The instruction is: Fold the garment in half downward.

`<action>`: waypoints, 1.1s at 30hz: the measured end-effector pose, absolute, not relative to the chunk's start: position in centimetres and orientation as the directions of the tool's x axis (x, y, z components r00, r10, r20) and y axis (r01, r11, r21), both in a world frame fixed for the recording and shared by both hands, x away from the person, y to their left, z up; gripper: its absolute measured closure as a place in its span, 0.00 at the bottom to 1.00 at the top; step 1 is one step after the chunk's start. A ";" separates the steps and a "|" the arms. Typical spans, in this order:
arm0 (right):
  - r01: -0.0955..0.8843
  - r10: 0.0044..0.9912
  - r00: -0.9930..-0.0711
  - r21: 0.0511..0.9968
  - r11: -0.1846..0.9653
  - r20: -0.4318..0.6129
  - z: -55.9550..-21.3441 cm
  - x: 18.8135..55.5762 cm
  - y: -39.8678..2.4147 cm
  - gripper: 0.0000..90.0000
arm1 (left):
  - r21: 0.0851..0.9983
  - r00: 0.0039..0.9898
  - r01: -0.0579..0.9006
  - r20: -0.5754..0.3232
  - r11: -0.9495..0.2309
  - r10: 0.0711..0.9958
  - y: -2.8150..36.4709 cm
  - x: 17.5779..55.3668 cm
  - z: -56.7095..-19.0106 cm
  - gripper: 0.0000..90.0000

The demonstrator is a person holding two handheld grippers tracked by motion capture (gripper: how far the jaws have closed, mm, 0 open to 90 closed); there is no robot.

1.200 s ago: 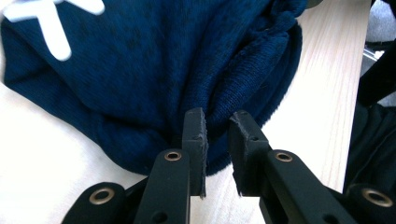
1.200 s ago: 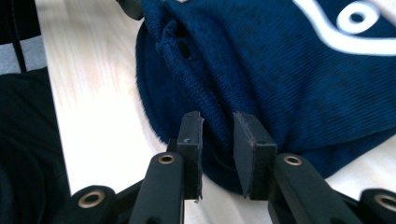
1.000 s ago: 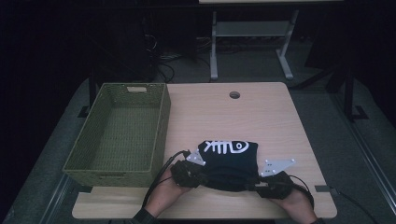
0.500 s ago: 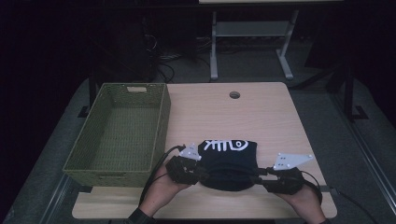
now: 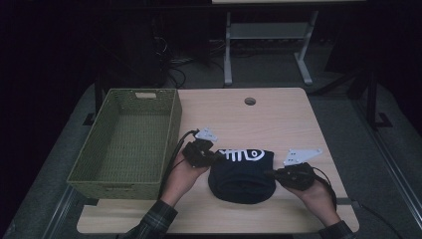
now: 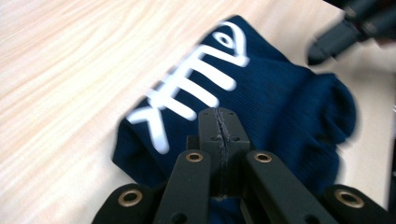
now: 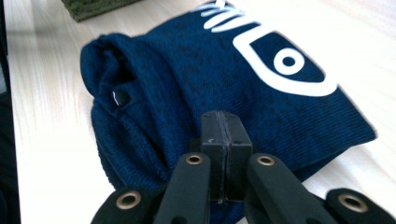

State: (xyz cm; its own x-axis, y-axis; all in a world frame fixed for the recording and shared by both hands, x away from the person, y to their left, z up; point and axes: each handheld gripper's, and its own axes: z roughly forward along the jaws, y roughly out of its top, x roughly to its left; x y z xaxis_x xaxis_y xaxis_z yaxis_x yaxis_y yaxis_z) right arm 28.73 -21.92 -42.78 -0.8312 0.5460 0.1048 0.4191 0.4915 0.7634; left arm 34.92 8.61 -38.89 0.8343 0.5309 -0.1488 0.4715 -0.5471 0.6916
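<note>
A folded navy knit garment [image 5: 243,178] with a white fish-skeleton print lies on the wooden table [image 5: 283,119] near its front edge. My left gripper [image 5: 216,156] rests at the garment's left edge, beside the print. Seen along its own jaws, the left gripper [image 6: 219,115] is shut above the navy fabric [image 6: 285,98], with no cloth between the pads. My right gripper [image 5: 271,174] touches the garment's right side. It is also shut [image 7: 223,117] over the knit [image 7: 187,70], pads pressed together.
An empty green woven basket [image 5: 172,119] stands on the left part of the table, close to my left hand. A round cable hole [image 5: 250,101] sits near the far edge. The other gripper [image 6: 329,41] shows beyond the garment.
Both hands have moved away from the table's front edge. The left gripper went up to the garment's printed left edge, the right one to its right side.
</note>
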 end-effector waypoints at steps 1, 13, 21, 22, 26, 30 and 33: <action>0.430 0.546 -0.830 0.756 0.494 0.115 -42.9 28.6 -21.9 1.00 | 0.686 0.829 0.480 -0.149 -0.547 0.540 8.4 35.4 -39.1 1.00; 0.418 0.480 -0.866 0.731 0.539 0.141 -44.6 26.9 -21.1 1.00 | 0.617 0.798 0.543 -0.168 -0.569 0.579 6.5 38.7 -42.9 1.00; 0.382 0.437 -0.892 0.704 0.598 0.113 -45.9 26.0 -18.9 1.00 | 0.592 0.809 0.540 -0.170 -0.598 0.563 5.1 39.6 -44.8 1.00; 0.376 0.431 -0.896 0.706 0.601 0.110 -46.0 25.8 -18.5 1.00 | 0.587 0.819 0.530 -0.165 -0.612 0.550 5.1 39.7 -44.8 1.00; 0.344 0.396 -0.913 0.712 0.612 0.101 -46.2 25.1 -17.2 1.00 | 0.581 0.834 0.511 -0.156 -0.633 0.530 4.5 39.8 -44.8 1.00; 0.335 0.382 -0.919 0.713 0.616 0.102 -46.3 24.9 -16.7 1.00 | 0.594 0.835 0.505 -0.150 -0.626 0.530 4.3 39.5 -44.5 1.00; 0.335 0.380 -0.918 0.724 0.603 0.109 -46.0 24.9 -17.0 1.00 | 0.617 0.834 0.498 -0.149 -0.609 0.531 4.9 39.0 -43.5 1.00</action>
State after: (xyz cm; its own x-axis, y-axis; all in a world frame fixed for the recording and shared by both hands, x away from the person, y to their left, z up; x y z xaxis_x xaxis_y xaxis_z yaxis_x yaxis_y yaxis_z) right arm 24.94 -16.98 -46.02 -0.9185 0.3803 0.1086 0.3352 0.6026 0.7242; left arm 38.96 4.94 -43.46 0.8341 0.5311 -0.1490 0.4980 -0.6088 0.6175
